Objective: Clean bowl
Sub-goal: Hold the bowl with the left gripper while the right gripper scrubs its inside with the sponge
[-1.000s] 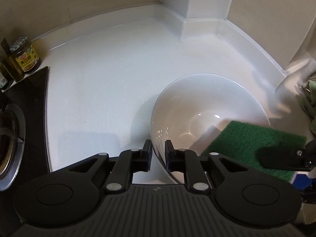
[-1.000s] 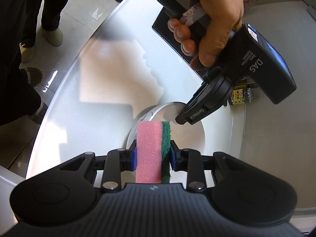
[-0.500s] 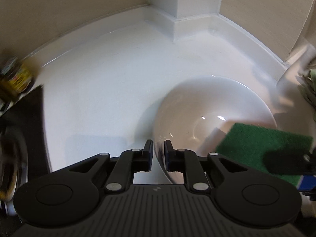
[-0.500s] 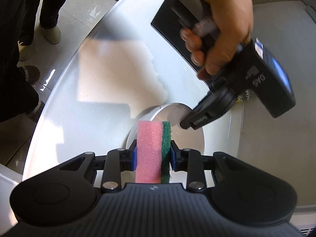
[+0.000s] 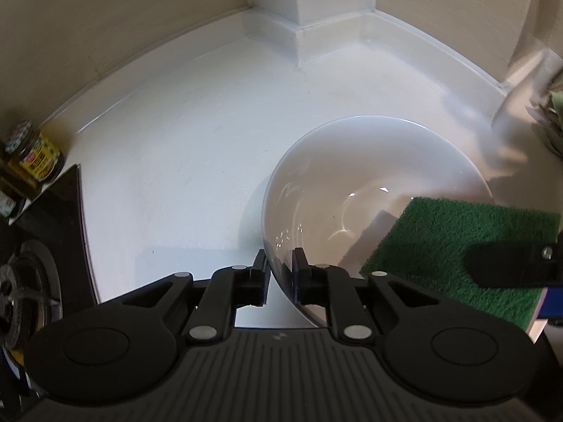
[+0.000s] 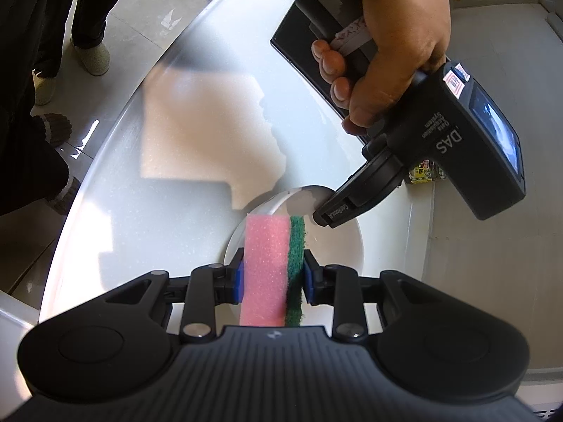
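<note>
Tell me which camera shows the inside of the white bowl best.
The left wrist view: the bowl lies open below it, inner wall and bottom visible. In the right wrist view the sponge and left gripper cover most of it, leaving only rim.

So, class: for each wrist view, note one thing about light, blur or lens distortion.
Left wrist view: dim, fisheye bends the counter edge; small glints inside the bowl; the far right edge is smeared. Right wrist view: brighter, a hard-edged sunlit patch on the counter; the sponge is sharp.
</note>
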{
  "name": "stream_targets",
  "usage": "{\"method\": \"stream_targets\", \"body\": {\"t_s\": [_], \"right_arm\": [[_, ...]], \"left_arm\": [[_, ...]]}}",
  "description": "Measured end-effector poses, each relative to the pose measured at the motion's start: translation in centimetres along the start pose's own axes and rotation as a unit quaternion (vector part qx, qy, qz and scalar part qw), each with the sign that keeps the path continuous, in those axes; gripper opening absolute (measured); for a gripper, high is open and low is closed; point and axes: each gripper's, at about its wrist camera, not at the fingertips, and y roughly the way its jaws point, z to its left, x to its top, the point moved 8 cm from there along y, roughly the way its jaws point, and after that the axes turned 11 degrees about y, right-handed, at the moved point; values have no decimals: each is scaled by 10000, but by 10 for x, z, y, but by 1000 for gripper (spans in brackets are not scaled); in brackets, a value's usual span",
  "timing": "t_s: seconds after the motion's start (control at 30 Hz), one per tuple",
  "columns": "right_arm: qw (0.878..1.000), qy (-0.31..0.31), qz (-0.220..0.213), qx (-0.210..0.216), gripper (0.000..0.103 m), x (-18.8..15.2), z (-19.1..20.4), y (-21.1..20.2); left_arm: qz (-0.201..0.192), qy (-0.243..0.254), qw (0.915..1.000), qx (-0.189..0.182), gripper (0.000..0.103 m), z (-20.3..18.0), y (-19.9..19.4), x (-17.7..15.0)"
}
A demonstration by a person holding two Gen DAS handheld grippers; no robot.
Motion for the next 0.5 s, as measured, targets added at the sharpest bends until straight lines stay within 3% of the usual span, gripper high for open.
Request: {"method": "stream_targets", "body": {"t_s": [0.2,0.5], "right_arm": [[10000,49,1,67,27,5,-3,0],[9999,0,104,76,27,6,-2,3]], "left_arm": [[112,502,9982,-315,19,5,4,7],[38,160,9998,-111,19,3,0,-2]]}}
